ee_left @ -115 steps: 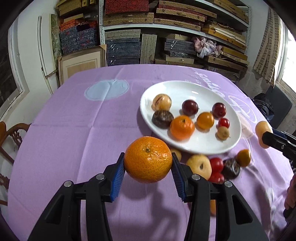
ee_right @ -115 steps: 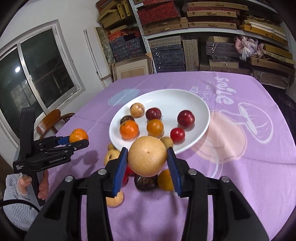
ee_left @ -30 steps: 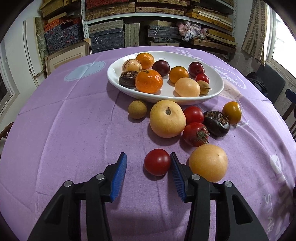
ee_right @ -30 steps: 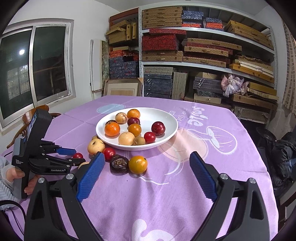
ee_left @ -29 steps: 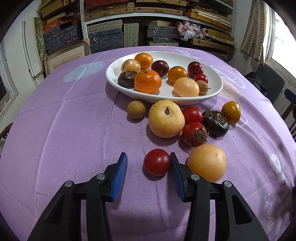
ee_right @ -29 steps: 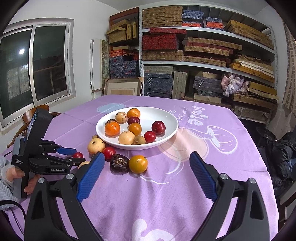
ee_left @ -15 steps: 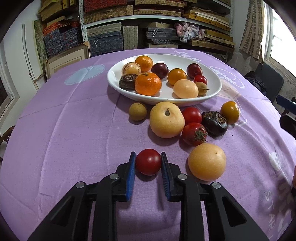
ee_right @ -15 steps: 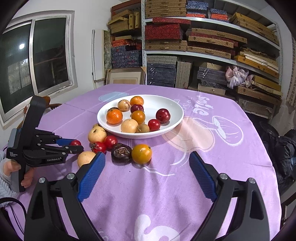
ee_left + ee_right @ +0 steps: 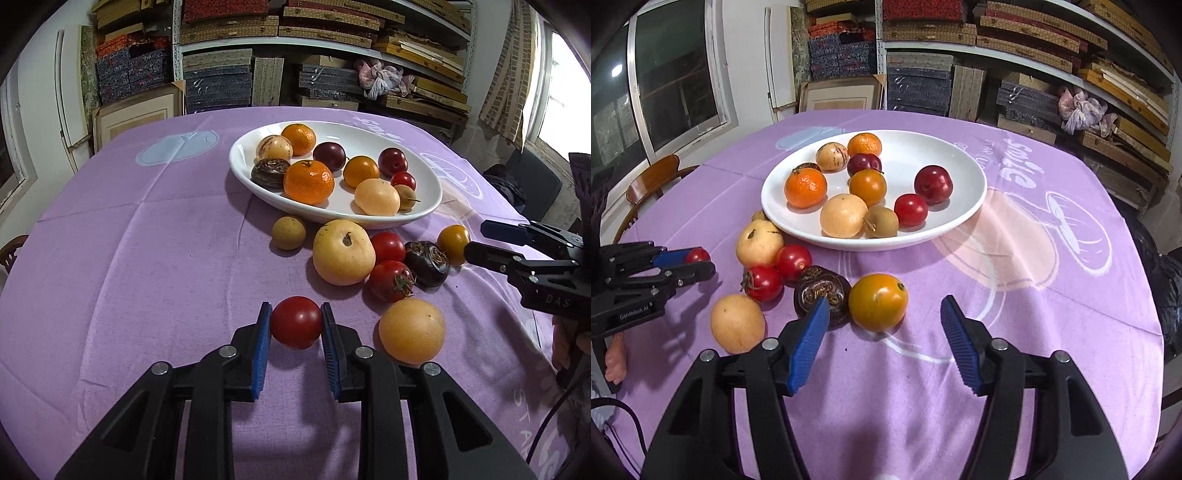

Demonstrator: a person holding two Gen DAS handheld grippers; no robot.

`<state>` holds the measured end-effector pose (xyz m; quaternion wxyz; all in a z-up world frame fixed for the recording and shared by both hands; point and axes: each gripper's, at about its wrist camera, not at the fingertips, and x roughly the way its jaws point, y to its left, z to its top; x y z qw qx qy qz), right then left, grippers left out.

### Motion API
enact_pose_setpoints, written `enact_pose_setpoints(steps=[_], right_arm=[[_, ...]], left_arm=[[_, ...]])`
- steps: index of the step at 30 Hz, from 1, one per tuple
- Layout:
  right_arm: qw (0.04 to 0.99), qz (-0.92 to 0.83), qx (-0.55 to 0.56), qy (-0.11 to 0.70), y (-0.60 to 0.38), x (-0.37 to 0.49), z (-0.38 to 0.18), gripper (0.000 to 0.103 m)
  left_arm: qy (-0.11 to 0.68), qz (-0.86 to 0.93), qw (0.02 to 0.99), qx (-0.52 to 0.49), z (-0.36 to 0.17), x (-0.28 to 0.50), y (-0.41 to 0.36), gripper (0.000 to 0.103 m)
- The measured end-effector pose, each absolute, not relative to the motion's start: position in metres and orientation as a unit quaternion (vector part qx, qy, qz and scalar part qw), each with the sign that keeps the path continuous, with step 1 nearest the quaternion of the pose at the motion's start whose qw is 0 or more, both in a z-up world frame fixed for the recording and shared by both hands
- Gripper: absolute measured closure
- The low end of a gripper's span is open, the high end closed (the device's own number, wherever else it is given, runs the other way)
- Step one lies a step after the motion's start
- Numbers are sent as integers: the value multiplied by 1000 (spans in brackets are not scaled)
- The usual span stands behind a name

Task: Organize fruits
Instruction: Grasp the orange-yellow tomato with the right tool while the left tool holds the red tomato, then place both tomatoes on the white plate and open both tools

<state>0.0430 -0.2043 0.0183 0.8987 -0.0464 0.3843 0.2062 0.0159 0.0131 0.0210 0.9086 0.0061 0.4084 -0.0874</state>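
Left claw (image 9: pixel 296 323): clamped on red tomato (image 9: pixel 296 322) above purple counter (image 9: pixel 147 258). Right claw (image 9: pixel 882 332): spread apart, just behind orange fruit (image 9: pixel 878 301). White plate (image 9: pixel 960 177): nine fruits. Loose fruits near plate's front rim.

Stacked boxes on shelves (image 9: pixel 1015 40), framed picture (image 9: pixel 842 96), wooden chair (image 9: pixel 652 181), perhaps crumpled cloth (image 9: pixel 1080 107)

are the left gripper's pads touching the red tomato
Touching: in the left wrist view both blue pads press the red tomato's sides, no gap showing.
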Motion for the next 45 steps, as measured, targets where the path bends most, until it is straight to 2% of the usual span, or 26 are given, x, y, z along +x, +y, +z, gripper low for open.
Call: enact_pose_setpoints(steps=[4,9,12,19,23,26,29,32,36,42,45], right_arm=[[897,206,-18,391,-208,51,12,57],[889,215,-3,404,-207,59,4,58],[886,222,14,407,-210,63,2,65],[890,224,3,398,-210,59,4,65],[910,221,19,351,-225,43,42,66],[928,215,19,304,-233,40,94,66],[941,210,22,265,-233,49,139,66],[943,210,32,255,-226,72,159,66],[938,192,27,287,-208,120,145,66],[915,168,31,365,-190,200,92,66],[904,165,29,393,-184,226,68,66]], left_arm=[[420,-93,903,2,16,20,13,77],[423,-97,901,8,14,21,10,77],[426,-97,899,8,11,22,9,77],[423,-90,902,9,12,23,11,77],[408,-84,909,-17,39,28,25,77],[386,-73,920,0,78,43,27,77],[371,-74,926,5,110,65,22,77],[370,-82,925,5,121,91,8,77],[404,-105,909,3,100,128,-20,77],[437,-121,891,25,57,151,-48,77],[433,-127,892,28,55,159,-50,77]])
